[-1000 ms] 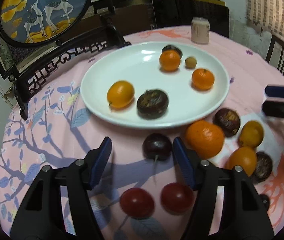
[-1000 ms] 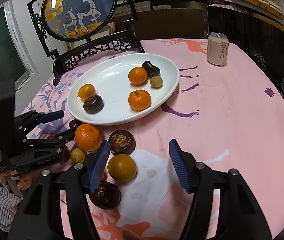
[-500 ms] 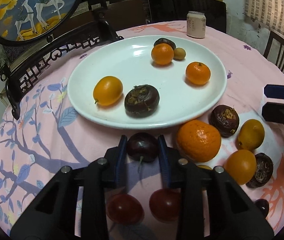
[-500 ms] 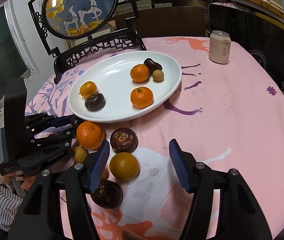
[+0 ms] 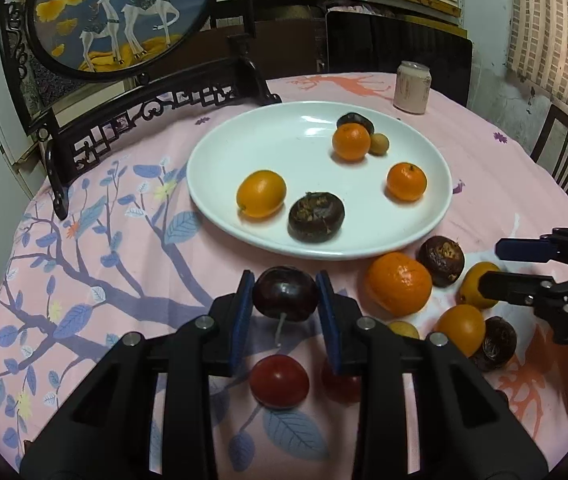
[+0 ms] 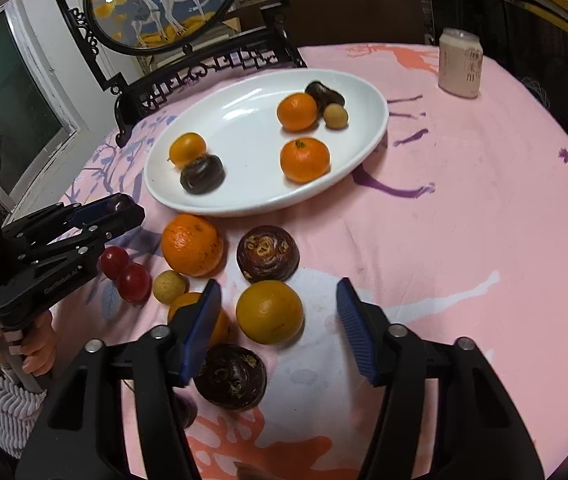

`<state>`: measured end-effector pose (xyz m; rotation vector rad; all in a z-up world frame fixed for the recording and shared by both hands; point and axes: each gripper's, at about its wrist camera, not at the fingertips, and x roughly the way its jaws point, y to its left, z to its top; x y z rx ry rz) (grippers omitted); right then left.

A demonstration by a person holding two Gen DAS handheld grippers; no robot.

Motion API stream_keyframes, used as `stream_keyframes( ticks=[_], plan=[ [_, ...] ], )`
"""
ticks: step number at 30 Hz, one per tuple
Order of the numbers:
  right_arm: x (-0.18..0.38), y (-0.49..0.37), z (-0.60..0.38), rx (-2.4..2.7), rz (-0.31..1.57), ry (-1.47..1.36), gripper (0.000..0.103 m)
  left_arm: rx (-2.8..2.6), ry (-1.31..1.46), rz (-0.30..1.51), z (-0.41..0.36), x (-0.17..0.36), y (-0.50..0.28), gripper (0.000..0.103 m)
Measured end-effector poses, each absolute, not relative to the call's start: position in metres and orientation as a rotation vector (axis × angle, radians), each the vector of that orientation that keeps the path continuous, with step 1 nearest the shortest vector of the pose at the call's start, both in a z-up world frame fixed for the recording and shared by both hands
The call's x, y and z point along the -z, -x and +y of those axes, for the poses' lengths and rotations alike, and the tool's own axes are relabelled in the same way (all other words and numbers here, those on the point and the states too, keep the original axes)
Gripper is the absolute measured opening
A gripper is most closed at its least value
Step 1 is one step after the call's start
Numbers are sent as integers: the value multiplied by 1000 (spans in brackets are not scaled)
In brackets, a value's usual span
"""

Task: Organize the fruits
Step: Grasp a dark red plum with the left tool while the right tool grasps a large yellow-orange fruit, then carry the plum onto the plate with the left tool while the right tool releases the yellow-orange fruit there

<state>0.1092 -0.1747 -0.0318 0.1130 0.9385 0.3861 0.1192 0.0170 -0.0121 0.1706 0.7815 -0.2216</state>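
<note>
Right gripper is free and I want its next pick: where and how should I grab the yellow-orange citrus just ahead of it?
Grip the yellow-orange citrus across its widest middle, coming from above and the near side. It is round, so any axis works, but the open right gripper should avoid the dark water chestnut behind and the orange fruit on its left.

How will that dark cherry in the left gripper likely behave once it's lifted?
The dark cherry looks glossy and round, so it may slip between the left gripper's flat pads. It is probably light. Set on the white plate, it would likely roll.
</note>
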Motion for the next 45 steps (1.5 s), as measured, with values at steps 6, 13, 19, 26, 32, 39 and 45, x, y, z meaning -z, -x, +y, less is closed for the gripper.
stream_keyframes(
  ticks=[6,13,19,26,32,39,45],
  plan=[
    [46,-111,-168,-418,999,-108,44,222,-186,795,15,17,-121,32],
    [46,-108,-170,-415,986,-102,37,220,-189,800,14,18,-121,32],
    [21,-104,-188,-400,893,-157,37,229,-170,766,16,7,-117,32],
    [-7,-133,-197,-364,830,-234,37,219,-123,756,14,-17,-149,32],
    [-9,-198,-175,-345,859,-265,37,199,-72,757,6,-28,-206,32],
    [12,-227,-172,-372,909,-334,44,164,-28,812,6,-8,-238,45],
    [-4,-205,-184,-386,869,-345,44,139,3,788,20,-21,-217,59]
  ],
)
